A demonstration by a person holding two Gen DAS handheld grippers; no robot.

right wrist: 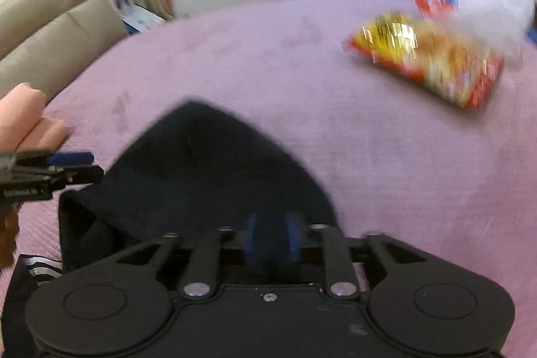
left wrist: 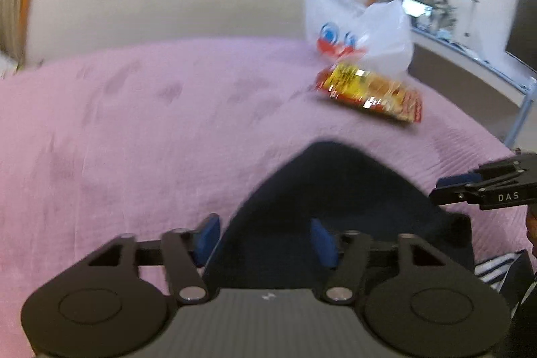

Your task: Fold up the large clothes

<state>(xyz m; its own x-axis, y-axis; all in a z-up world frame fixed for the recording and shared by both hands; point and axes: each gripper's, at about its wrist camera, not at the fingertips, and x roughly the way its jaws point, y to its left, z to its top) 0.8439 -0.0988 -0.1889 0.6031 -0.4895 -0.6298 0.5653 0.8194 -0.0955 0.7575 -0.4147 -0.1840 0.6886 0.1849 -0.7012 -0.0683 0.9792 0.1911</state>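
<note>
A dark navy garment (left wrist: pixel 335 190) lies on the pink bedspread (left wrist: pixel 134 130), its pointed hood part toward the far side; white stripes (left wrist: pixel 493 267) show at its near right. My left gripper (left wrist: pixel 265 240) is open, its blue pads either side of the garment's left edge, just above it. My right gripper (right wrist: pixel 272 239) has its blue pads close together over the garment (right wrist: pixel 208 166), blurred. Each gripper shows at the edge of the other's view: the right one (left wrist: pixel 446 187), the left one (right wrist: pixel 84 165).
A red and yellow snack packet (left wrist: pixel 372 91) and a white plastic bag (left wrist: pixel 362 26) lie on the far right of the bed; they also show in the right wrist view (right wrist: pixel 433 59). A beige sofa (right wrist: pixel 50 32) stands left, a desk (left wrist: pixel 470 52) right.
</note>
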